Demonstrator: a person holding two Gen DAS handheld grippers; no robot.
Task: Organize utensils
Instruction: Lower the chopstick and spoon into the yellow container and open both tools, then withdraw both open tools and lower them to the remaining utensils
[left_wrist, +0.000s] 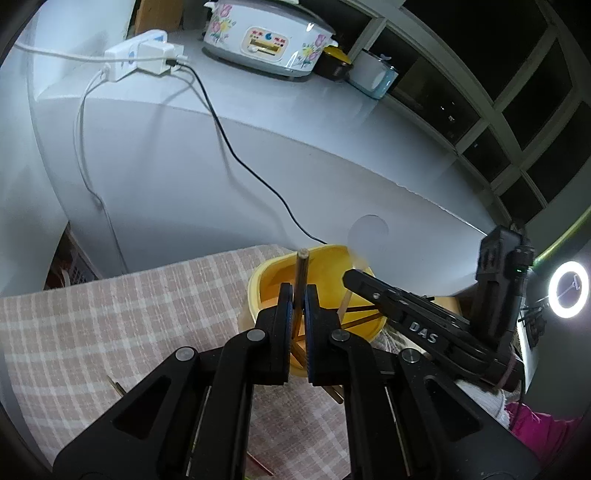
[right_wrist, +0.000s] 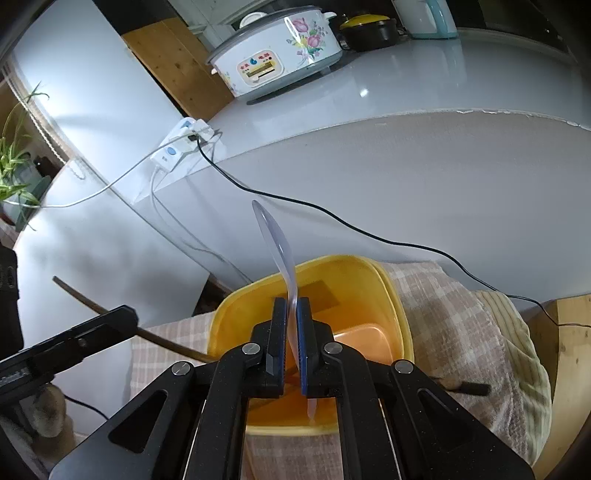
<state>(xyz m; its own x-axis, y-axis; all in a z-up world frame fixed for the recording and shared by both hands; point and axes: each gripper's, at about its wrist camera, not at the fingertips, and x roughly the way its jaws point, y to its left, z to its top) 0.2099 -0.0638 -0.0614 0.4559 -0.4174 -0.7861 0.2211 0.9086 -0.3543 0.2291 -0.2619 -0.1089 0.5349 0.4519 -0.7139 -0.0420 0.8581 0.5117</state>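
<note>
The jaws of the left gripper (left_wrist: 299, 295) are closed on a brown chopstick (left_wrist: 301, 273) that stands upright at the centre of the left wrist view, its tip above the rim of the yellow tub (left_wrist: 255, 291); the jaws of the right gripper (right_wrist: 291, 314) are clamped on a translucent spoon (right_wrist: 277, 243), its bowl rising toward the frame's middle, handle end low over the tub (right_wrist: 391, 291); more chopsticks (left_wrist: 360, 317) lie inside the tub; the tub sits on a checked cloth (left_wrist: 129, 314); a flowered cooker (right_wrist: 273, 51) stands on the grey surface (right_wrist: 424, 99) at the upper centre; a black cable (left_wrist: 236, 155) trails down from a power strip (left_wrist: 136, 55).
</note>
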